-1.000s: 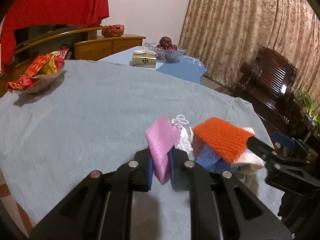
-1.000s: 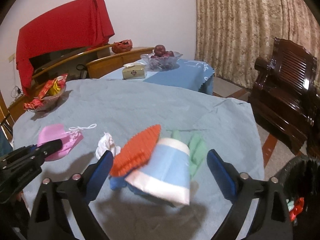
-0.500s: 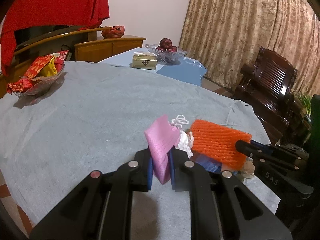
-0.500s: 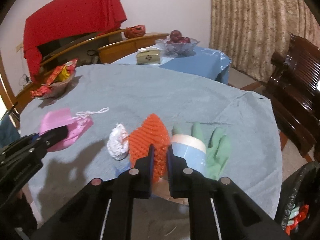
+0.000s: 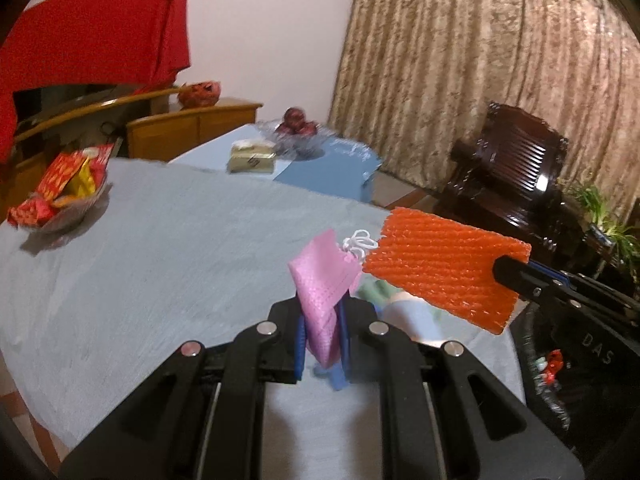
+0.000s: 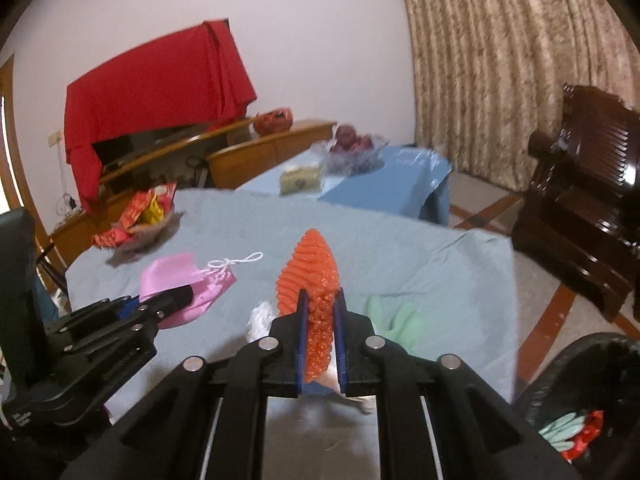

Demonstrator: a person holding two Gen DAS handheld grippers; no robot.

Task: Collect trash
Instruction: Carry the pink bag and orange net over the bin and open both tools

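My left gripper point(image 5: 322, 312) is shut on a pink face mask point(image 5: 322, 280), whose white ear loops point(image 5: 358, 242) dangle at its far end; the same mask point(image 6: 182, 280) shows at left in the right wrist view. My right gripper point(image 6: 319, 308) is shut on an orange foam net point(image 6: 310, 268), lifted off the table; the left wrist view has this net point(image 5: 444, 268) hanging to the right of the mask. Below them on the grey tablecloth point(image 6: 420, 256) lie a green glove point(image 6: 394, 320), a crumpled white tissue point(image 6: 260, 318) and a light blue paper cup point(image 5: 412, 314).
A black-lined trash bin point(image 6: 588, 404) with some waste inside stands on the floor at the table's right edge. A bowl of red snack packets point(image 5: 64, 196) sits far left. Behind are a blue side table point(image 6: 400, 184) with fruit and a tissue box, and a dark wooden chair point(image 6: 584, 192).
The right gripper's jaws went from wide open around the pile to shut on the orange net, then rose with it. The left gripper lifted the pink mask higher.
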